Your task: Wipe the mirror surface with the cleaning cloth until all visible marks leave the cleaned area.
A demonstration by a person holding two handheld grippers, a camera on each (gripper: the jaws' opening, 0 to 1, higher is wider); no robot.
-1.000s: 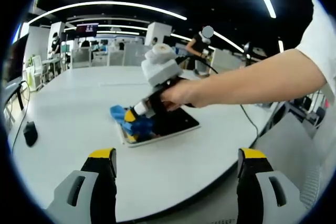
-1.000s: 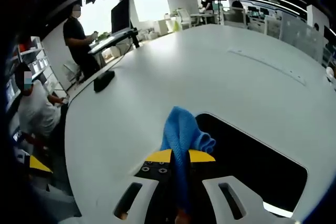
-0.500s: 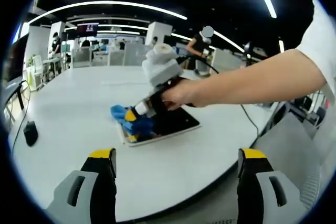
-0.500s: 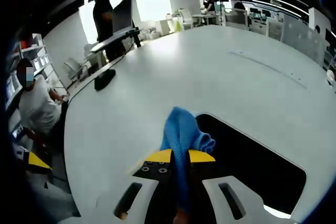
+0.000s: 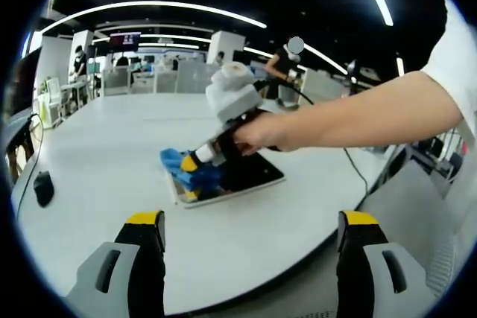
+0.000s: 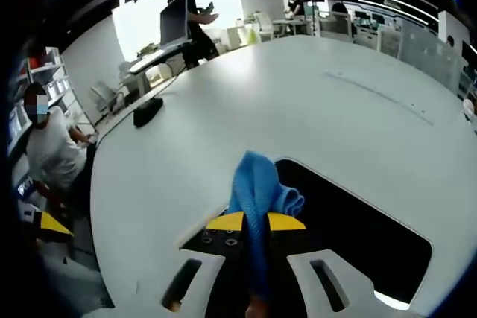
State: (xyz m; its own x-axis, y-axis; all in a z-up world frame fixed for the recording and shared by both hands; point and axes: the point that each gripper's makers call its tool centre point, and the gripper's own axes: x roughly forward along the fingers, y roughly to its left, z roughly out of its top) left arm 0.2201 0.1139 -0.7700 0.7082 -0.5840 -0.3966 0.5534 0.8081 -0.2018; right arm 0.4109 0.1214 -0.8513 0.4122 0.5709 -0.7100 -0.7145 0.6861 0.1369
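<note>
**One cloth, one mirror, two grippers**

Right gripper [image 6: 256,221]: jaws clamped on a soft, folded blue cleaning cloth [image 6: 258,188] pressed on the near corner of a flat, dark rectangular mirror [image 6: 358,229] lying on the white table [image 6: 246,102]. Left gripper [image 5: 250,221]: jaws wide apart, holding nothing; its view adds the hand [image 5: 257,133] gripping the right gripper and a dark mouse [image 5: 43,188].

Blue cloth [image 6: 258,188], dark mirror [image 6: 358,221]

The left gripper [image 5: 250,258], yellow-tipped with grey jaws, was held level with its jaws spread wide and nothing between them. The right gripper [image 6: 256,223], gripped by the person's right hand [image 5: 257,132] on an outstretched bare forearm, angled downward with jaws clamped together on blue fabric.
</note>
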